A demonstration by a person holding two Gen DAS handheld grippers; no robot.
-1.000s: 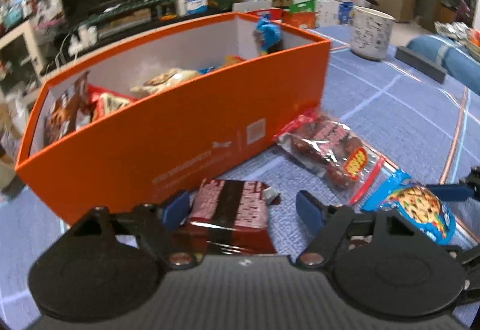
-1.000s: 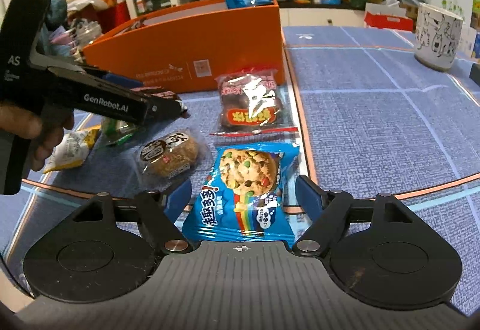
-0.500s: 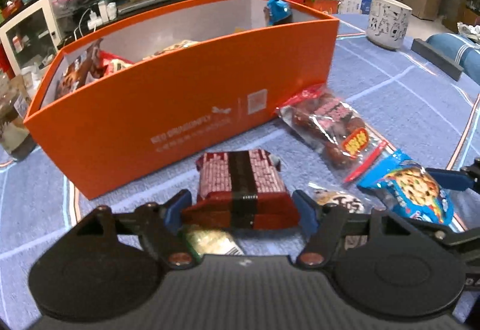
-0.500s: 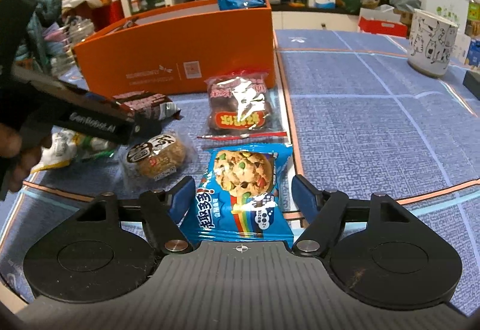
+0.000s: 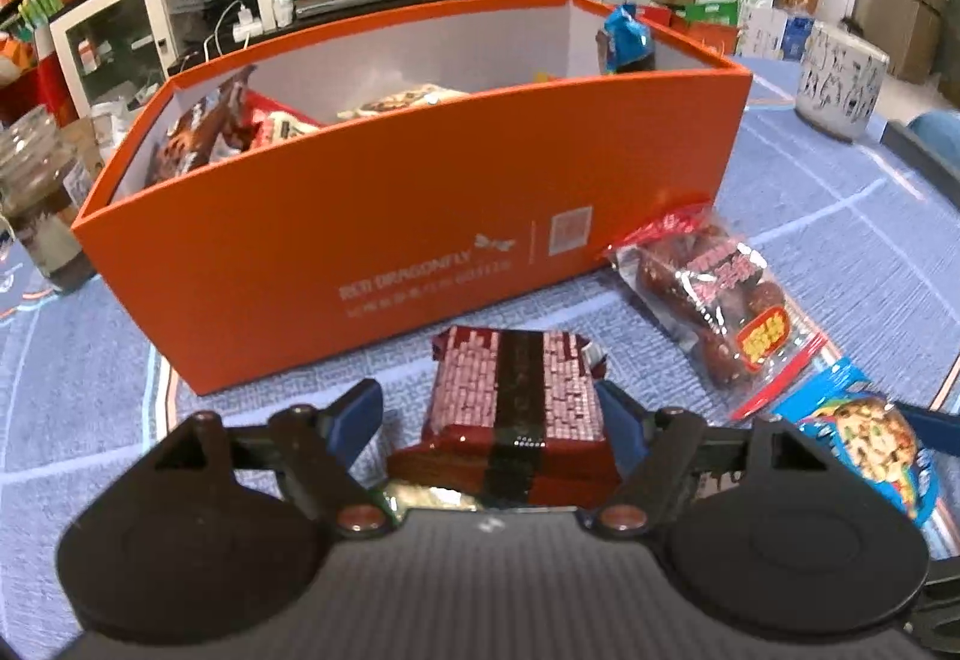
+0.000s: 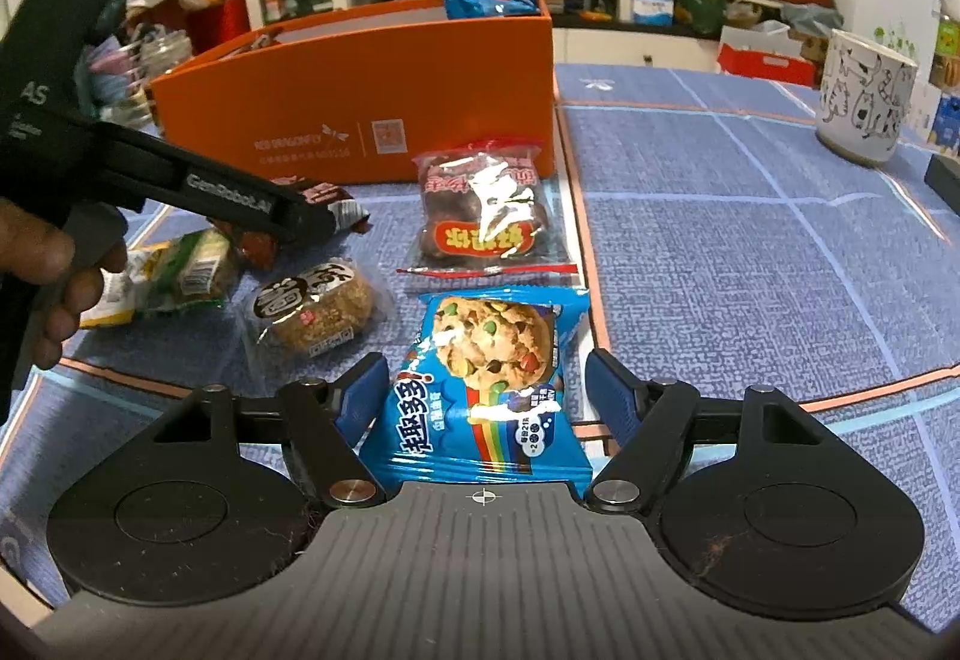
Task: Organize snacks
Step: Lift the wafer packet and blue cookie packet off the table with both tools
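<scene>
Several snacks already in orange box (image 5: 360, 252); five packets left on desk (image 6: 750, 264). Left gripper (image 5: 489, 414) jaws opening around red-brown packet (image 5: 519, 402); right gripper (image 6: 483, 390) jaws spread around cookie packet (image 6: 486, 378).

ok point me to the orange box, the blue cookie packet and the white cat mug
orange box (image 5: 420, 216), left wrist view, front wall
blue cookie packet (image 6: 489, 360), right wrist view, cookie picture
white cat mug (image 6: 864, 105), right wrist view, side wall

blue checked tablecloth (image 6: 720, 252) with orange box (image 6: 360, 108), cat mug (image 6: 864, 102), date bag (image 6: 486, 216), cookie pack (image 6: 486, 378), round cake (image 6: 312, 312) and a maroon packet (image 5: 519, 390) on it
</scene>
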